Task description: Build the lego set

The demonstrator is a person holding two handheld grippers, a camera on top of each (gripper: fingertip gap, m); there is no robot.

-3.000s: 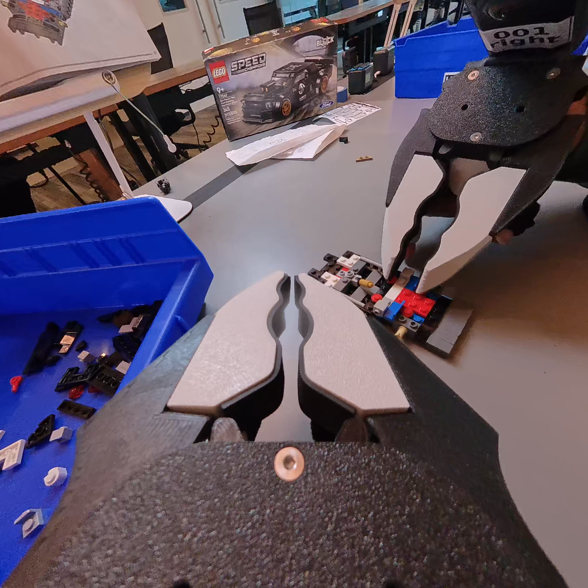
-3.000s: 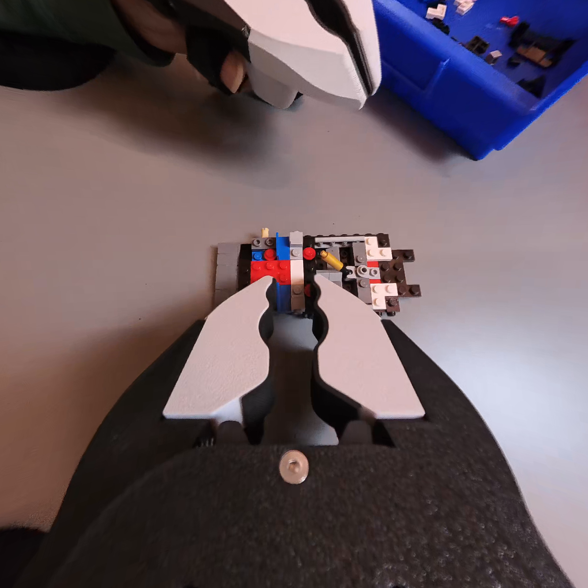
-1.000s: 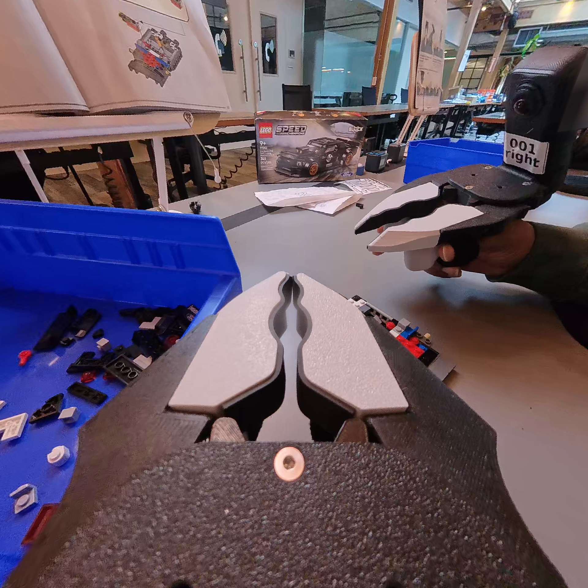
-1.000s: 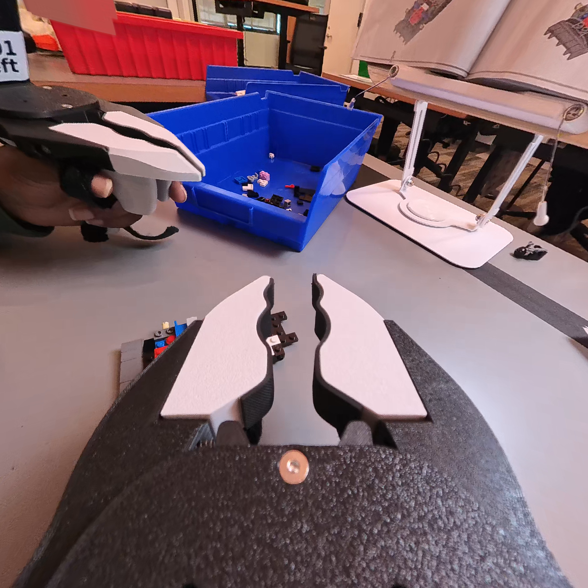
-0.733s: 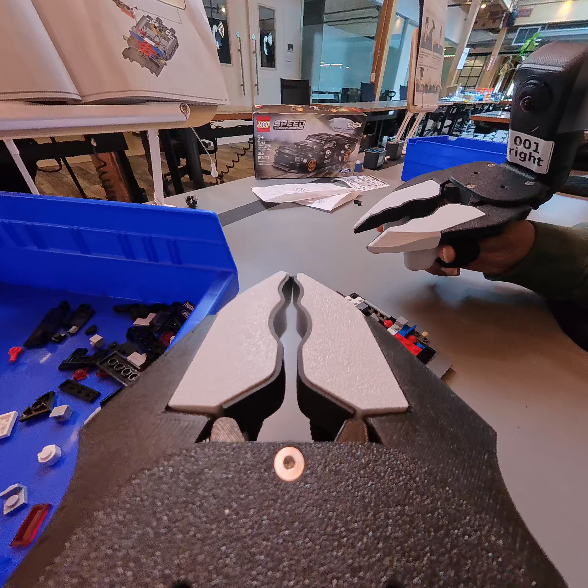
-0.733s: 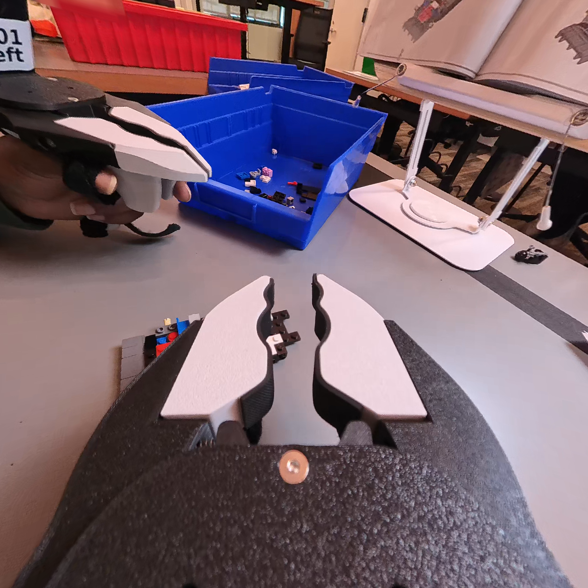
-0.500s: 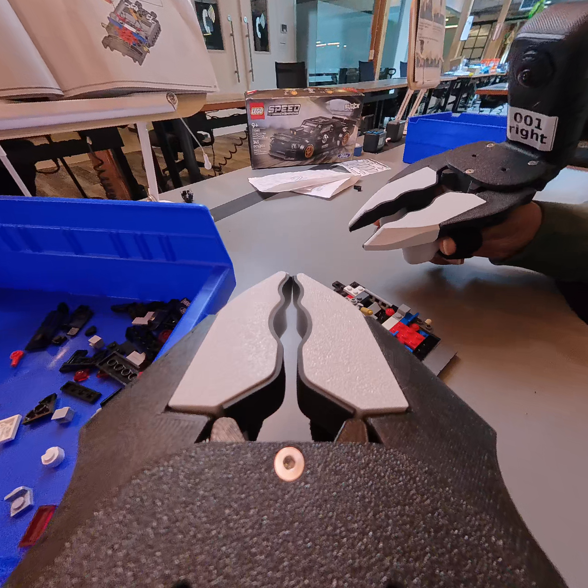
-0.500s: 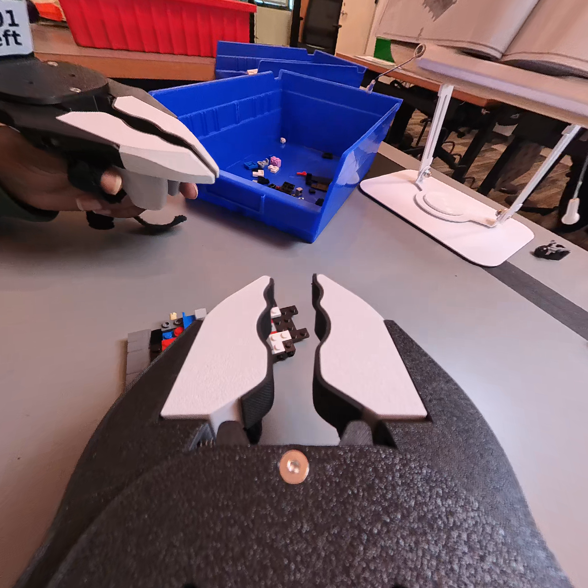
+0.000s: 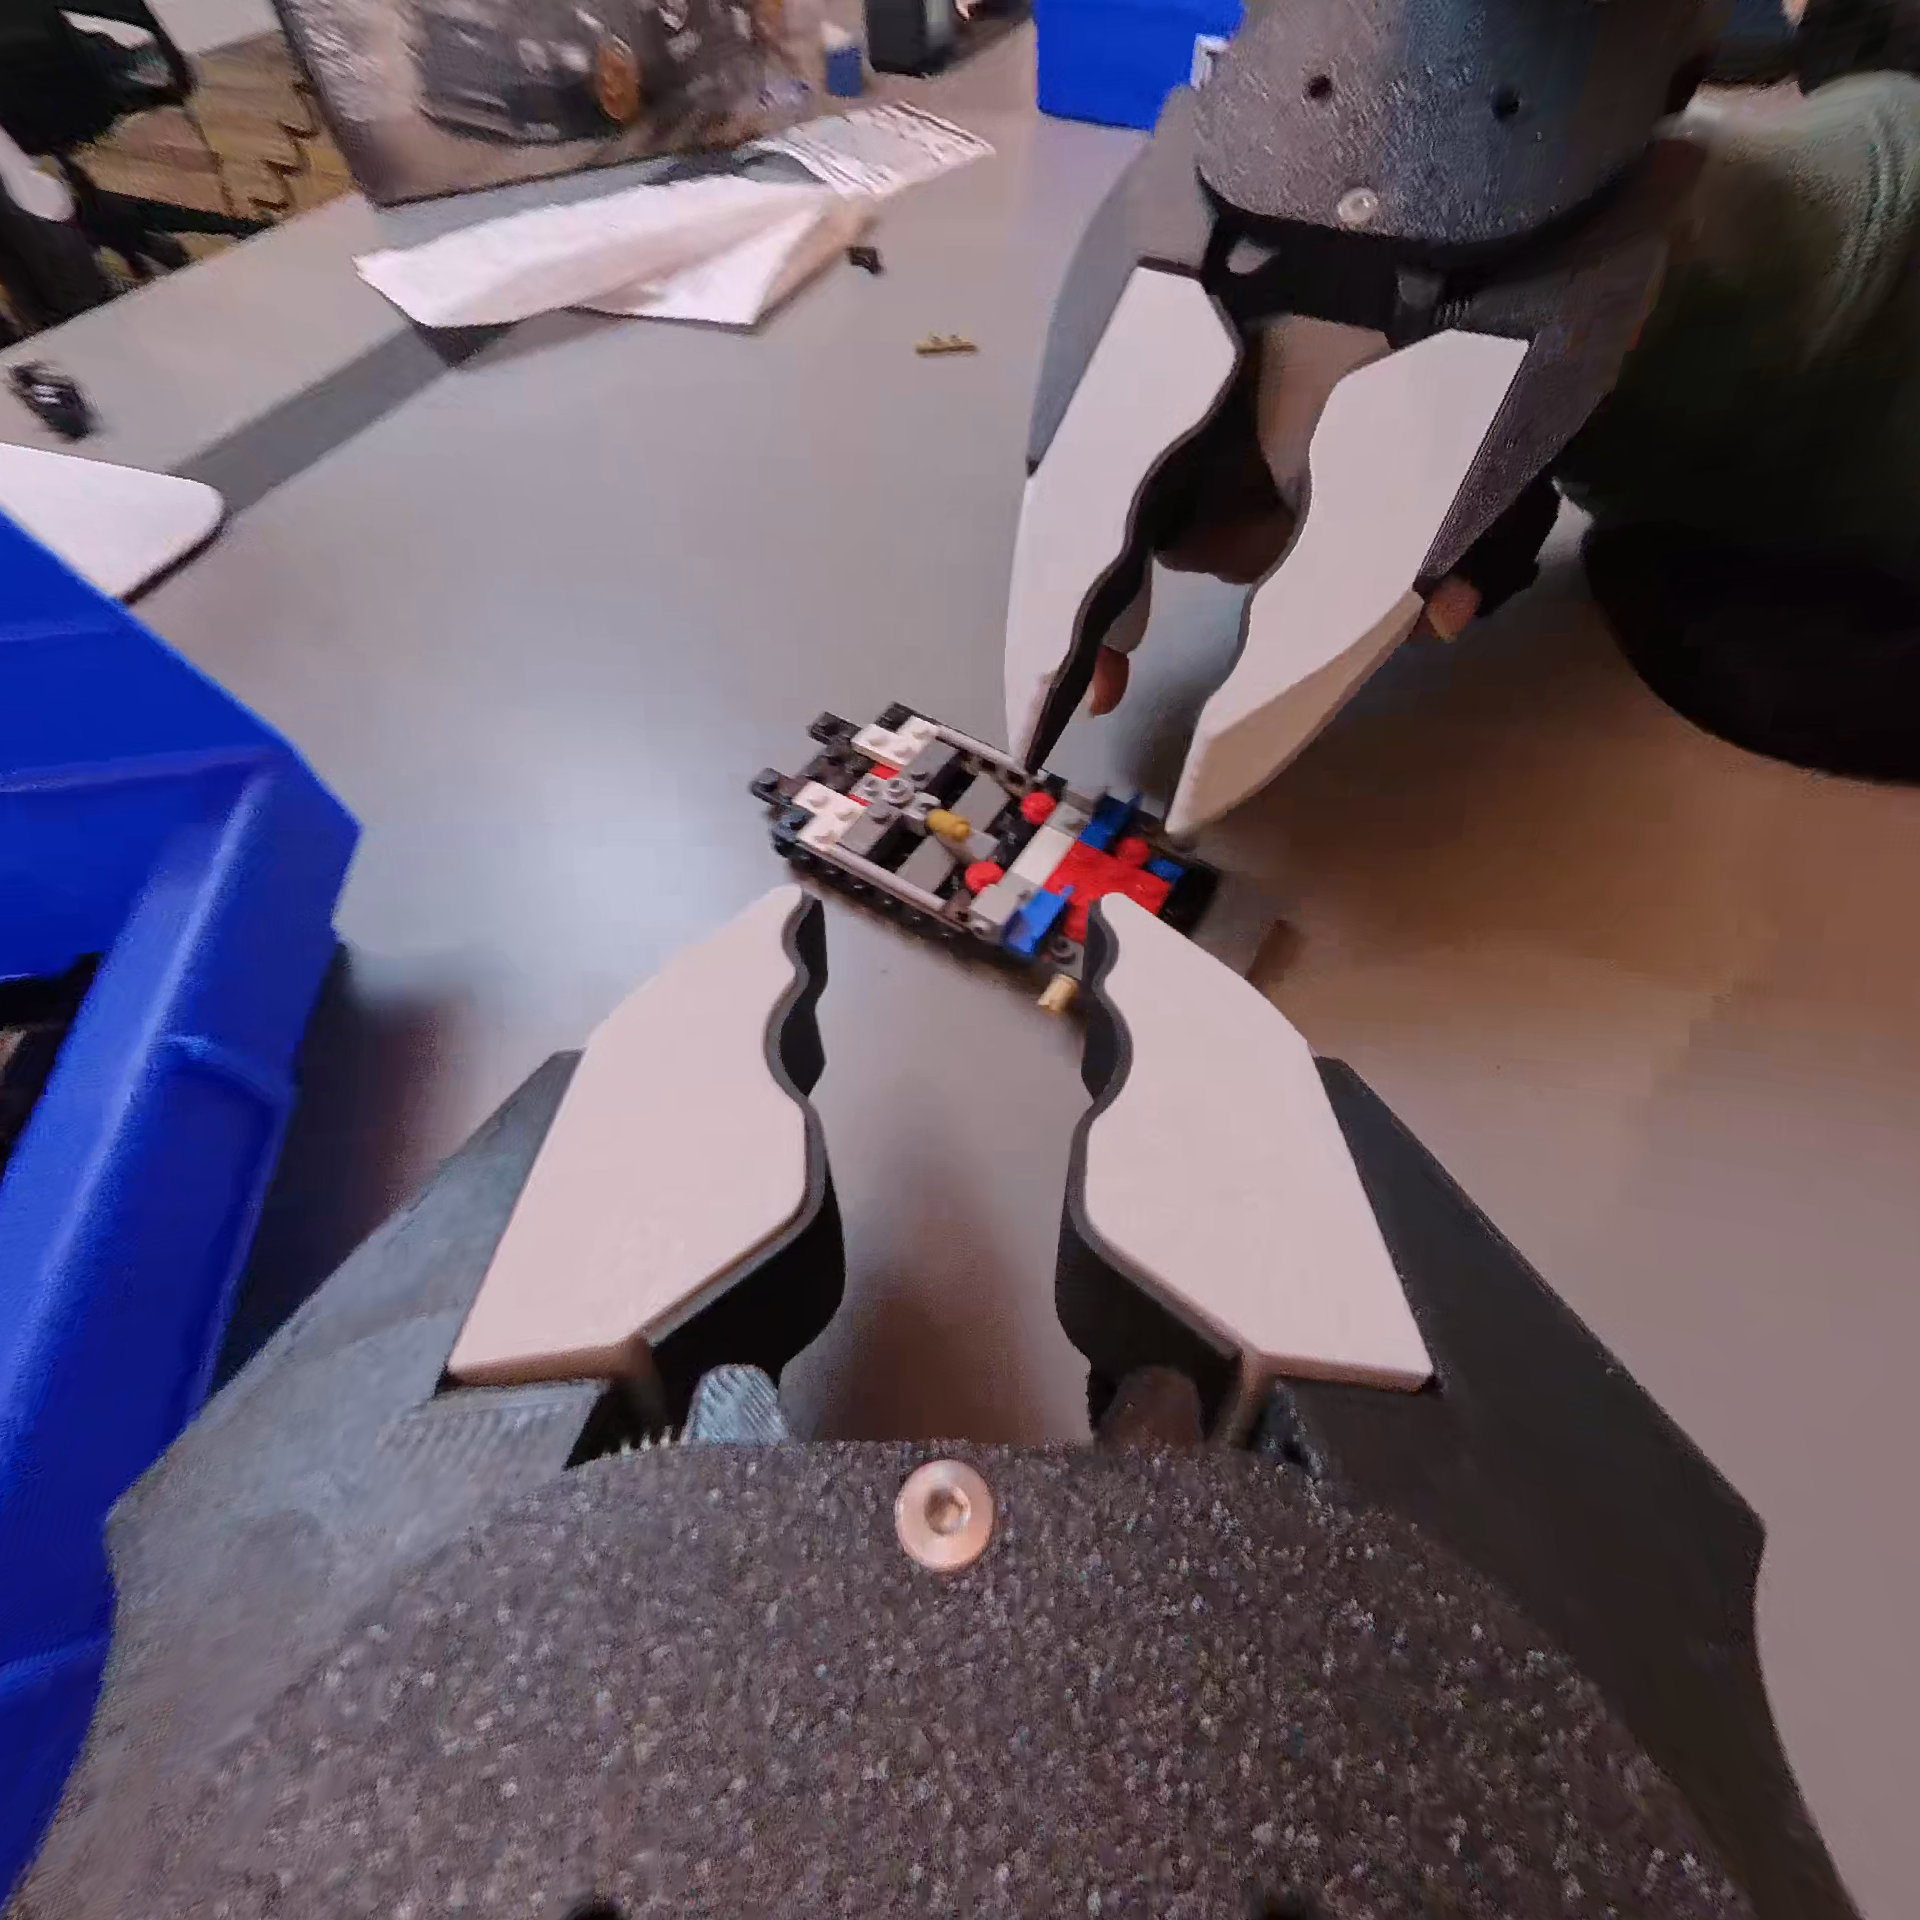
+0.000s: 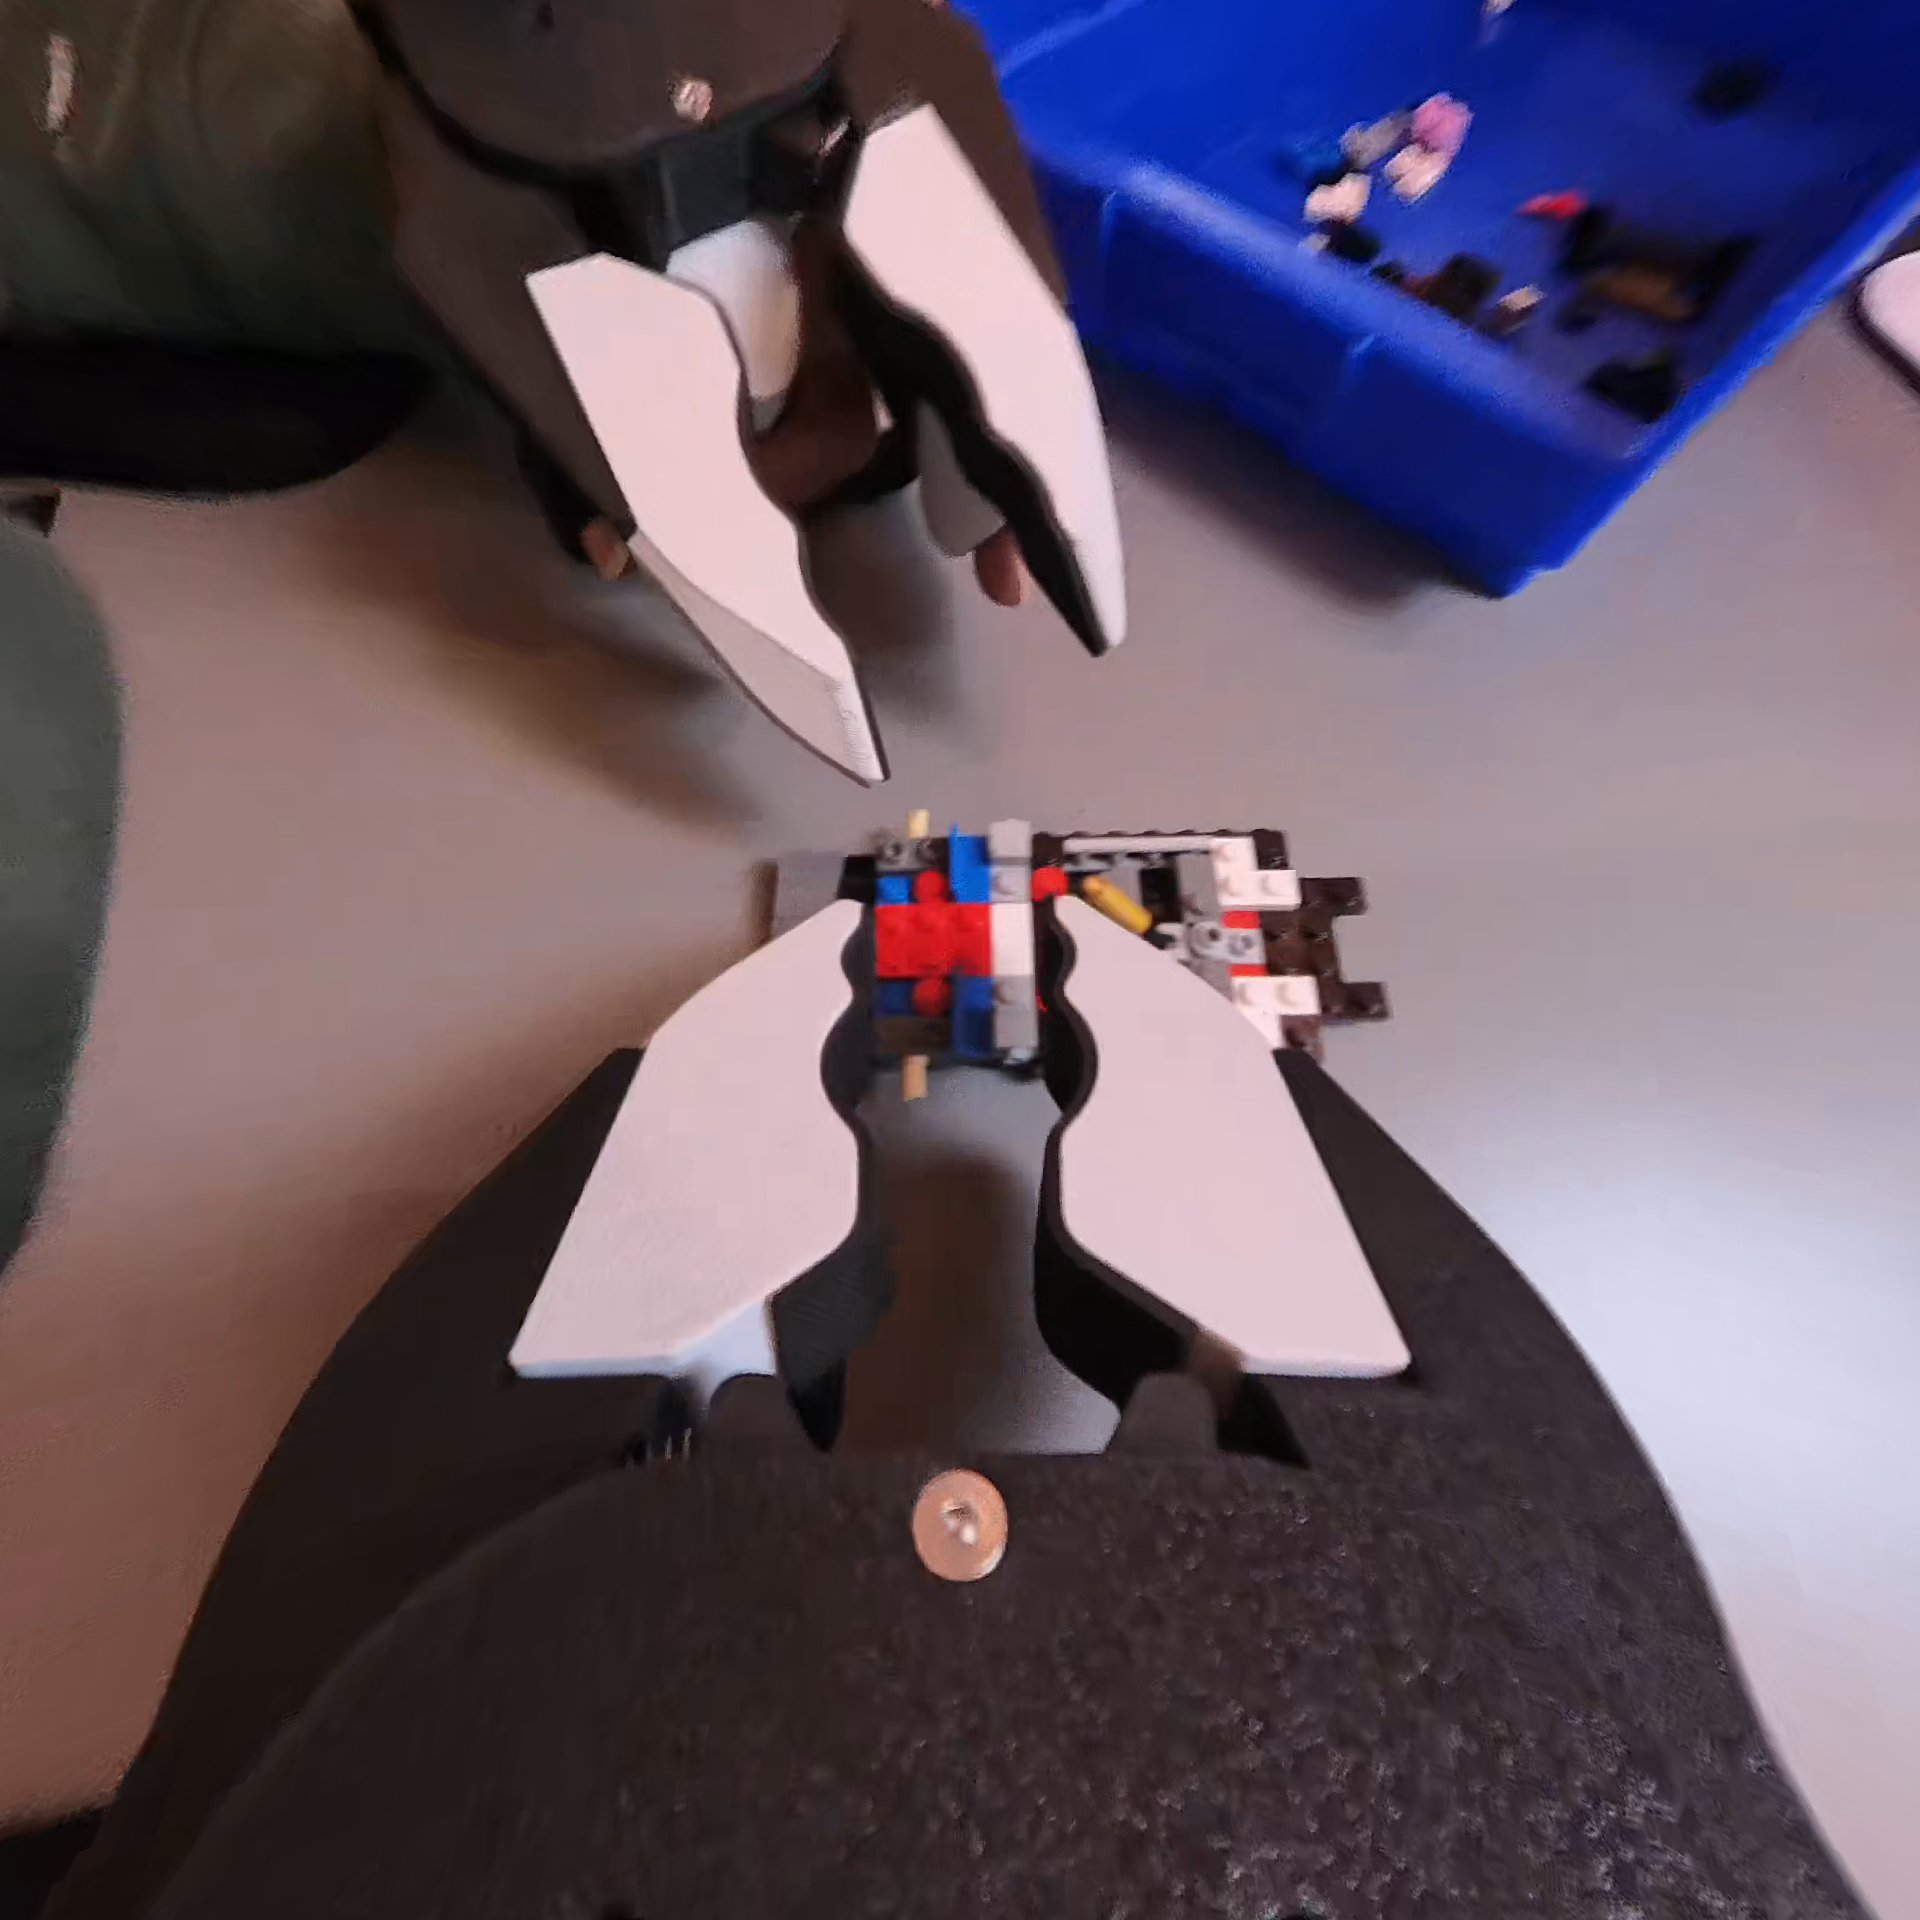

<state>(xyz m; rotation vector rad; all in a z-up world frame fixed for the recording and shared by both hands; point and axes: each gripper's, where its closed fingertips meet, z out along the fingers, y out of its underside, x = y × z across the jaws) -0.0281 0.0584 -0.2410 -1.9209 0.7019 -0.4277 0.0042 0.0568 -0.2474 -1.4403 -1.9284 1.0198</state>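
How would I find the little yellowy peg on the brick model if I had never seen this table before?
Start at the grey table and find the flat brick model lying between the two open grippers, right of the blue bin. Near its middle, between the white plates and the red bricks, lies a short mustard-yellow peg. It is the only rounded yellow piece among flat black, grey, red and blue ones.

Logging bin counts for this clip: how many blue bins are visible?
2. One blue bin sits left of the brick assembly; another is at the table's far end, cropped. Others may be hidden.

Flat multicoloured brick assembly (image 9: 987, 847) lies on grey table (image 9: 582, 582).
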